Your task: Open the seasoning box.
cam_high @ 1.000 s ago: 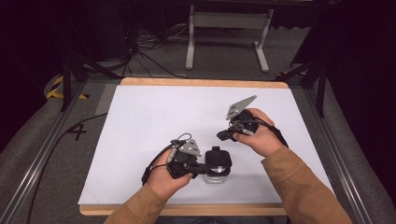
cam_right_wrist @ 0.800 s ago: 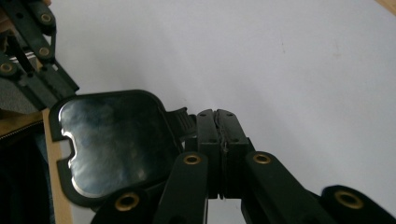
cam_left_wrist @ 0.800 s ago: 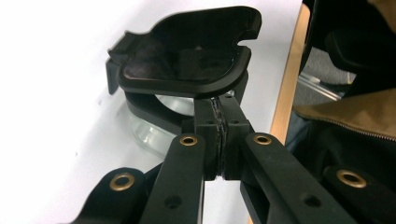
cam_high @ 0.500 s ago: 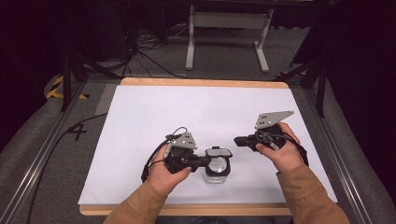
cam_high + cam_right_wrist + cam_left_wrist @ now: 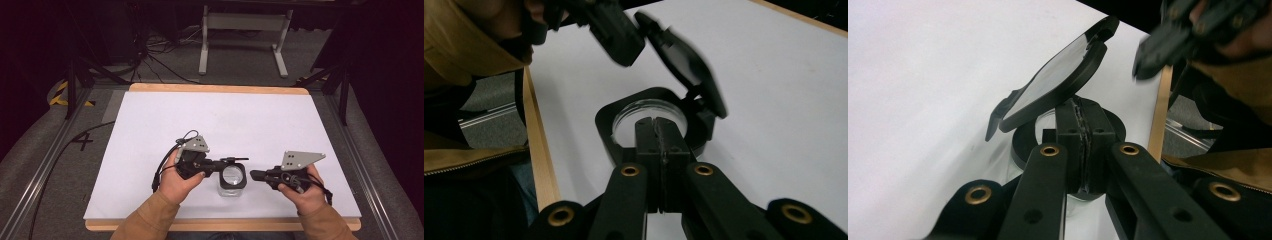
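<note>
The small clear jar with a black collar and a black hinged flip lid point(image 5: 233, 177) stands upright on the white tabletop point(image 5: 220, 125), between the two tongs and closer to the left one. Its lid point(image 5: 1058, 80) is swung up and stands tilted on its hinge, so the round mouth of the clear jar point(image 5: 649, 117) lies open beneath it. In the left gripper view the lid rises just beyond and above that gripper's own jaws, its glossy underside catching the light. The left gripper point(image 5: 222, 163), held in the person's left hand point(image 5: 175, 177), reaches to the jar's near rim with its jaws pressed together, pad against pad, and nothing between them; whether the tips actually touch the collar cannot be told. The right gripper point(image 5: 256, 175), in the person's right hand point(image 5: 302, 187), lies level just to the other side of the jar, tips pointing at it and a little apart from it in the high view. Its jaws too are closed flat on each other and hold nothing, as the right gripper view shows, with the jar's collar straight ahead of them. Tan sleeves point(image 5: 150, 220) cover both forearms. Past the white sheet runs the wooden table edge point(image 5: 215, 89), and beyond that a grey metal stand point(image 5: 242, 30) on the dark floor.
</note>
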`<state>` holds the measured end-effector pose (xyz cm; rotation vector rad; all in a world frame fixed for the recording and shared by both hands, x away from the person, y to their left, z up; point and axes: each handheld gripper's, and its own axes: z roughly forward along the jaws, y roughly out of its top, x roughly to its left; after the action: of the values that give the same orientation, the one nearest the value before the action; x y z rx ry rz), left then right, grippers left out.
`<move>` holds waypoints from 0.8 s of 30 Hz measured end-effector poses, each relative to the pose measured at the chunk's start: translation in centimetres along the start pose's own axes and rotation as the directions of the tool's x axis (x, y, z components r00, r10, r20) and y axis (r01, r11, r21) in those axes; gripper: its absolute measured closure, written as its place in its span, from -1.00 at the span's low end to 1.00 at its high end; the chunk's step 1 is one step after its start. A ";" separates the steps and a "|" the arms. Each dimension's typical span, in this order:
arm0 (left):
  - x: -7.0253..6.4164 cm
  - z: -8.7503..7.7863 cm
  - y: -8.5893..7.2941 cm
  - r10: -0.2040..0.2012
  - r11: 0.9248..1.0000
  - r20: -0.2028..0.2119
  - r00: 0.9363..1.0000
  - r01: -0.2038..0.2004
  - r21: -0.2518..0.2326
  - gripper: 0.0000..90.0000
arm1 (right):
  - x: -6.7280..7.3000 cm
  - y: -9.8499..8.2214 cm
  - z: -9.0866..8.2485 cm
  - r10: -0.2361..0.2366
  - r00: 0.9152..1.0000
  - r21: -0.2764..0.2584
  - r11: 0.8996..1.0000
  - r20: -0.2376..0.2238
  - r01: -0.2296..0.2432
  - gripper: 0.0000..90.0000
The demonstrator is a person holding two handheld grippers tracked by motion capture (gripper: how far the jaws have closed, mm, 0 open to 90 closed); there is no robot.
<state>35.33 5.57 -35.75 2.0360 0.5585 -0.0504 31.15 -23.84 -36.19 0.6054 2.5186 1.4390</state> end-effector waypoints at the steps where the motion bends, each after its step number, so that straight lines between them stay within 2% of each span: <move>1: 0.0 0.0 0.0 0.001 1.000 -0.001 1.000 -0.001 -0.002 0.97 | 0.2 -0.5 0.6 0.001 1.000 0.001 1.000 -0.001 -0.001 1.00; 8: 0.2 0.0 0.1 -0.005 1.000 -0.005 1.000 0.005 -0.007 0.97 | 0.8 -1.3 2.3 -0.006 1.000 0.007 1.000 -0.007 0.006 1.00; 14: 0.2 0.0 0.2 0.001 1.000 -0.012 1.000 -0.001 -0.012 0.97 | 1.0 -1.5 2.4 -0.011 1.000 0.002 1.000 0.009 0.011 1.00; 17: 0.2 0.1 0.3 -0.012 1.000 -0.020 1.000 0.011 -0.023 0.98 | 1.2 -1.5 2.4 -0.023 1.000 0.003 1.000 0.021 0.023 1.00; 18: 0.3 0.1 0.4 -0.005 1.000 -0.023 1.000 0.004 -0.026 0.98 | 1.2 -1.5 2.4 -0.021 1.000 0.004 1.000 0.023 0.021 1.00; 24: 0.4 0.2 0.8 -0.035 0.997 -0.071 0.997 0.030 -0.075 0.98 | 1.3 -1.6 2.4 -0.027 0.999 -0.003 1.000 0.030 0.027 1.00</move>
<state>36.01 5.23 -35.31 1.9626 0.6298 0.0242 30.39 -22.08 -38.73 0.5856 2.4914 1.4150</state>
